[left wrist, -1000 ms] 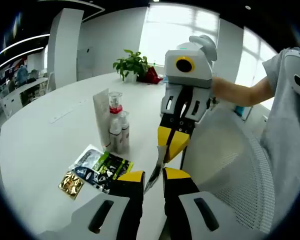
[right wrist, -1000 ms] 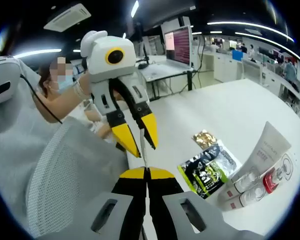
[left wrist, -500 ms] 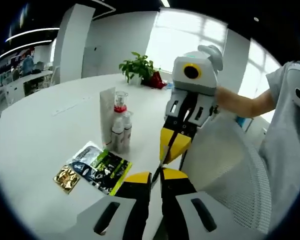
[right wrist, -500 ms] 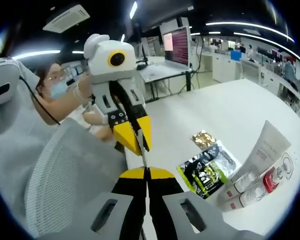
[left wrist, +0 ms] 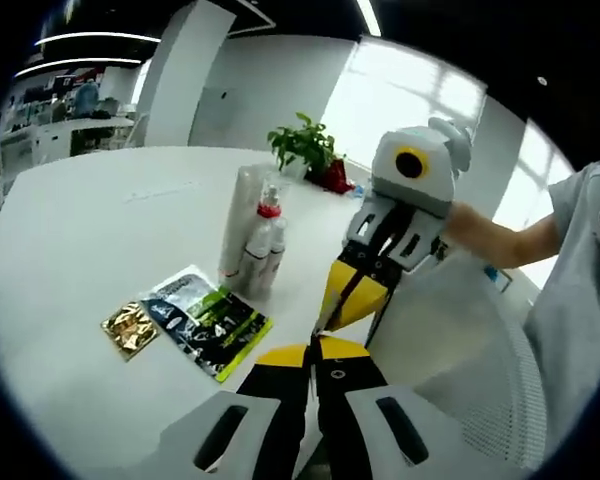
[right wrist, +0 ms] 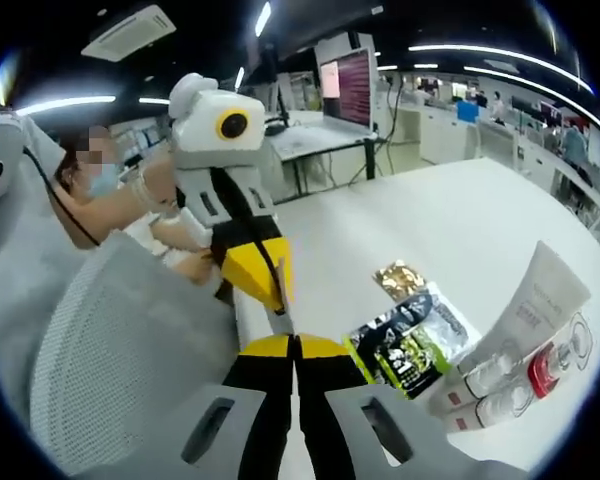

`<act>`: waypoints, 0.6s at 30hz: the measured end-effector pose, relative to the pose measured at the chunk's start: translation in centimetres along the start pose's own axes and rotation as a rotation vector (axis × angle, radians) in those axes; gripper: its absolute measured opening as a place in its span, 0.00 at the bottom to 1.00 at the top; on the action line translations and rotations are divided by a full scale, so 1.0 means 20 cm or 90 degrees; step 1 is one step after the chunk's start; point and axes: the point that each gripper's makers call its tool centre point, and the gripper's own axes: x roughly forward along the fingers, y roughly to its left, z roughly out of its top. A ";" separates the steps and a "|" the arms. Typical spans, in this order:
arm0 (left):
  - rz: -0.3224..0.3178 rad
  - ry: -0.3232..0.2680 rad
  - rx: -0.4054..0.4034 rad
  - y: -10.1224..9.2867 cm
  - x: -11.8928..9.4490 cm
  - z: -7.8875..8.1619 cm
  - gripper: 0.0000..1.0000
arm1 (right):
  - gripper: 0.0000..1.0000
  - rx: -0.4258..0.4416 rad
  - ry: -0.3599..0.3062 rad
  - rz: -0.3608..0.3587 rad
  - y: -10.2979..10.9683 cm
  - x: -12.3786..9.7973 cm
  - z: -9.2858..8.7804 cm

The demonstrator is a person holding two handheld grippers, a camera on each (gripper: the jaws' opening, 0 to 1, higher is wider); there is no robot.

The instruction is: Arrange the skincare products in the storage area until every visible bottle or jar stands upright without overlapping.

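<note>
Bottles (left wrist: 264, 247) stand upright beside a white tube (left wrist: 239, 222) on the white tabletop (left wrist: 90, 235), labels too small to read; sachets (left wrist: 205, 320) lie flat in front. Both tools, left tool (left wrist: 311, 357) and right tool (right wrist: 293, 348), have jaws pressed together, tips meeting over the tabletop edge, pinching something thin I cannot identify.
</note>
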 end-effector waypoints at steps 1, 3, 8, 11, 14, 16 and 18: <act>0.001 0.000 -0.003 0.01 0.00 -0.01 0.00 | 0.02 -0.004 0.003 -0.005 -0.01 0.01 -0.01; 0.002 0.001 -0.012 0.02 -0.01 -0.03 0.00 | 0.05 -0.004 0.004 -0.005 -0.02 0.03 -0.01; 0.001 -0.026 -0.069 0.04 -0.04 -0.06 0.00 | 0.12 -0.007 0.007 -0.032 -0.07 0.06 -0.01; 0.011 -0.045 -0.119 0.12 -0.05 -0.08 0.00 | 0.11 -0.009 0.018 -0.062 -0.12 0.08 -0.03; 0.024 -0.068 -0.156 0.19 -0.06 -0.08 0.00 | 0.10 -0.003 0.023 -0.061 -0.13 0.10 -0.05; 0.029 -0.074 -0.182 0.23 -0.06 -0.10 0.00 | 0.09 0.004 0.018 -0.058 -0.13 0.11 -0.06; 0.034 -0.076 -0.198 0.27 -0.07 -0.11 0.00 | 0.09 0.006 0.026 -0.053 -0.12 0.13 -0.08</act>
